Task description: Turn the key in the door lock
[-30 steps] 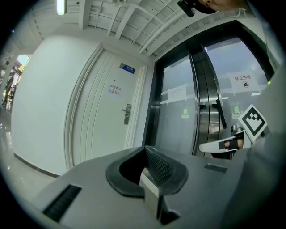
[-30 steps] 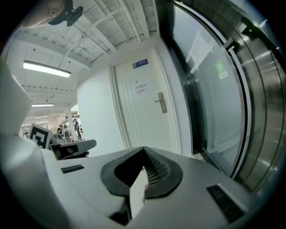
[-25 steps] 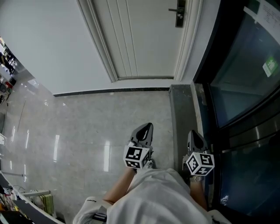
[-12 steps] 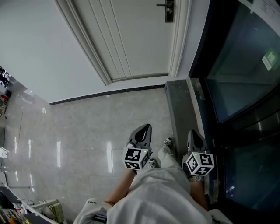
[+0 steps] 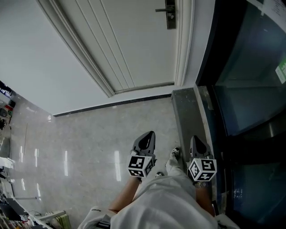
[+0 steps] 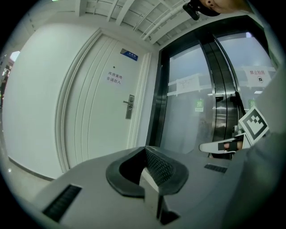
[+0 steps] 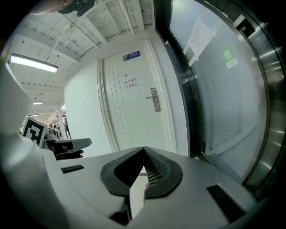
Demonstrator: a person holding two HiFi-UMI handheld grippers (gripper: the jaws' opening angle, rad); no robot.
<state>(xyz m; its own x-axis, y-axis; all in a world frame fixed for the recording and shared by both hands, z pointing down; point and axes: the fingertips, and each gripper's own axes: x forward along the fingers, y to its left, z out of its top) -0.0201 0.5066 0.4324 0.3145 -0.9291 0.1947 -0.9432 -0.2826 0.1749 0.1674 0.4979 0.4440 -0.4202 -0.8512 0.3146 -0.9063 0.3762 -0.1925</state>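
I'd judge this as the approach step, since nothing at the lock has been touched yet. The door [image 5: 134,40] stands shut, well ahead of me across the pale floor [image 5: 89,134]. Its lock plate [image 5: 170,14] and lever handle [image 5: 161,9] are near its right edge, beside the dark glass wall [image 5: 250,80]. I can't tell whether a key sits in the lock — it's too small from here. My left hand-held gripper [image 5: 146,139] and right hand-held gripper [image 5: 198,145] hang side by side in front of my body, both with jaws pressed together and nothing between them. Next I'd need to get close, bring one hand-held gripper up level with the lock plate, and part its jaws — only then could it pinch a key.
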